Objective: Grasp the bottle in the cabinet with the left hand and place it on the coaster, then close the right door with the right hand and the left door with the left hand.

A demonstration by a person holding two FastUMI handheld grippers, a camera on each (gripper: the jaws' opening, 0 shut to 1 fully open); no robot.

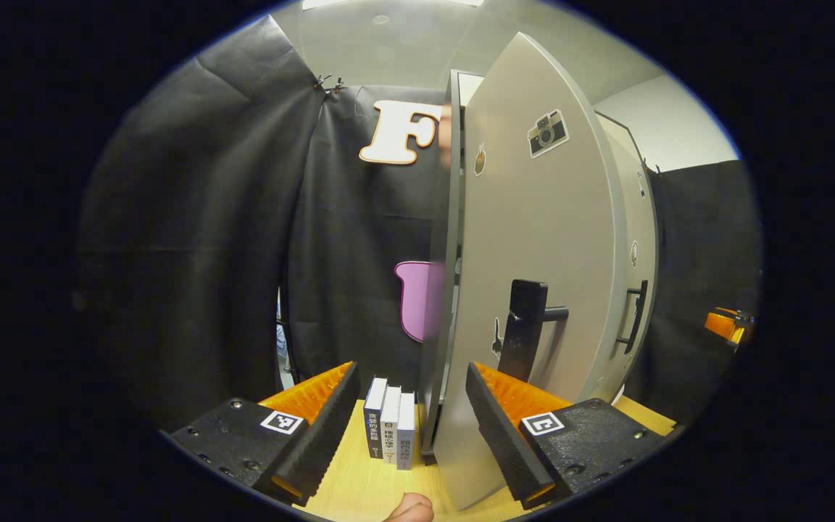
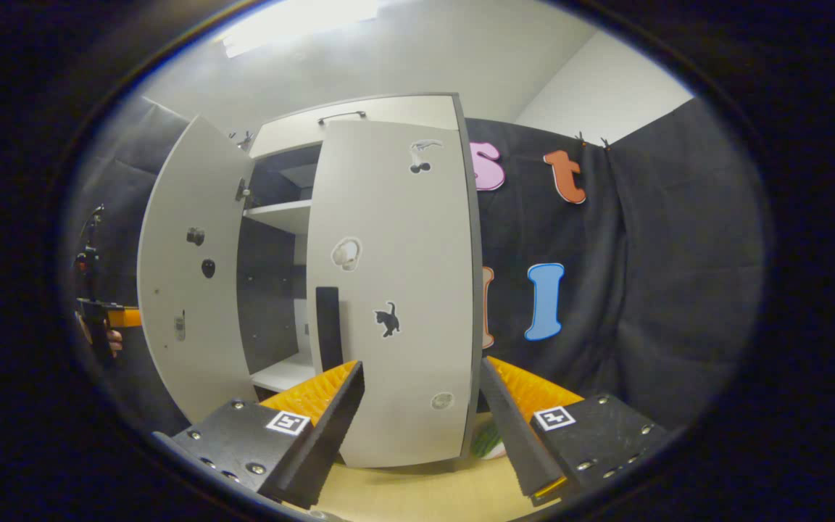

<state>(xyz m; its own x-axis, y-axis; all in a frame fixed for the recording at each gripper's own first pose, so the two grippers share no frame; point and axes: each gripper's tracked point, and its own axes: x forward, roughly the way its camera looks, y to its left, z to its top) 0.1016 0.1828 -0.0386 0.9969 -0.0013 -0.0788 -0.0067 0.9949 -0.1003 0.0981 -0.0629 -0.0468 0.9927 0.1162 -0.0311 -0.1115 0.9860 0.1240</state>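
Bottle, coaster: cannot tell where.
Right door [image 2: 396, 290] shut or nearly so, straight ahead of right gripper [image 2: 421, 406], fingers spread, empty.
Left door [image 1: 533, 275] ajar, edge-on between left gripper [image 1: 410, 406] fingers, spread, gripping nothing.
Books [image 1: 390, 428] on surface [image 1: 359, 486] just beyond left finger.
Judgement: left door closing remains.

1. Three books [image 1: 390, 429] upright in a row on wooden tabletop [image 1: 359, 486], spines facing cam, touching each other, just left of cabinet base.
2. Black cloth wall [image 1: 200, 239] behind, hangs in folds; clips [image 1: 327, 83] at top seam.
3. White ceiling w/ bright light panel [image 2: 301, 22], upper left in right gripper view.
4. Small green item [image 2: 488, 441] low on table, near cabinet's bottom right corner; can't tell what.
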